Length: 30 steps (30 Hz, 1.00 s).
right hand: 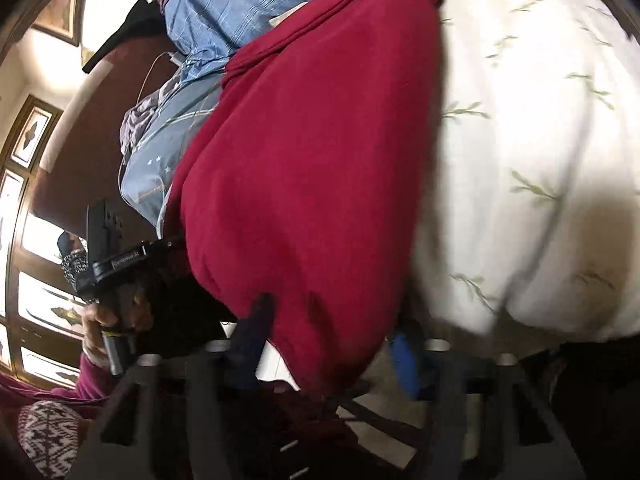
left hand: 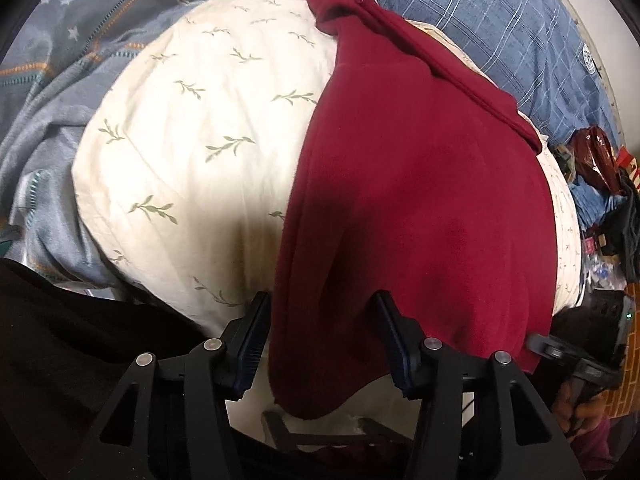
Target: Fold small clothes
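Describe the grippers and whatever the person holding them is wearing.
The left gripper is black, with angular linkage arms, silver pivot pins and dark blue ribbed pads. The right gripper has the same black frame and blue pads, blurred here. The right hand grips a black handle; its sleeve is maroon.

Left of the red garment [left hand: 420, 208] you have bare pillow [left hand: 192, 128] to pass over. Ahead, the blue quilt [left hand: 500, 28] rises as a barrier; clutter [left hand: 600, 200] crowds the far right. The right gripper [left hand: 580, 356] flanks the garment's right edge.
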Motion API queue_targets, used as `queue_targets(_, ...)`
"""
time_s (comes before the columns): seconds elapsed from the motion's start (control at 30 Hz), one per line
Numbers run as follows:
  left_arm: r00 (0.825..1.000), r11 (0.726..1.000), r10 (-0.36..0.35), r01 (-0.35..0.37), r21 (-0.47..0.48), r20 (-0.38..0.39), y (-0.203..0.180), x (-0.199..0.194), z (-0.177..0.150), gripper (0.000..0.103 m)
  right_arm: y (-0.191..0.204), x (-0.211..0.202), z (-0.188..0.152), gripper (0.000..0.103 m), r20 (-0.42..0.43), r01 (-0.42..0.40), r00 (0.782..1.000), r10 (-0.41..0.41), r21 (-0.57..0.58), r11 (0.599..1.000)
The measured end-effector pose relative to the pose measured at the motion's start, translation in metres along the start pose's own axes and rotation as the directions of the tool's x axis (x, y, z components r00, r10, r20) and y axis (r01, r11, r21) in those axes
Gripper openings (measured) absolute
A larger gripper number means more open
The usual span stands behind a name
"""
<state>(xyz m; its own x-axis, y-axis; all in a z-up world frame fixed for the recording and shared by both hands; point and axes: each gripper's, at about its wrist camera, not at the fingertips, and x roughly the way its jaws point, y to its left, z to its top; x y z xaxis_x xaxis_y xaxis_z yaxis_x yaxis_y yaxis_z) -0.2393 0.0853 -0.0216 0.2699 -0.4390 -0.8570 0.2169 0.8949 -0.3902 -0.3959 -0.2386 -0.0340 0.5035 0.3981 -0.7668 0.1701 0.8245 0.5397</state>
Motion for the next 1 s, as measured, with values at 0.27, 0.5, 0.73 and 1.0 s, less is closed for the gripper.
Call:
queue_targets(0.27, 0.981, 0.981, -0.188, 0.186, 0.051, 0.039, -0.008, -0.023, 0.007, 0.007, 0.016, -0.057, 0.005, 0.008, 0.139, -0.209, 0.969, 0.205, 0.01, 0.978)
queue_targets(0.5, 0.901, 0.913, -0.397, 0.37, 0.17, 0.175, -0.029, -0.088, 0.017, 0.006, 0.044, -0.14, 0.026, 0.007, 0.354, -0.283, 0.888, 0.294, -0.084, 0.955)
queue_targets(0.73, 0.921, 0.931, -0.359, 0.342, 0.129, 0.151, -0.022, -0.069, 0.027, 0.006, 0.031, -0.131, 0.036, 0.007, 0.329, -0.277, 0.903, 0.276, -0.044, 0.96)
queue_targets(1.0, 0.893, 0.93, -0.365, 0.339, 0.138, 0.263, -0.031, -0.086, 0.077, 0.006, 0.016, -0.137, 0.094, 0.007, 0.4, -0.267, 0.878, 0.262, -0.044, 0.963)
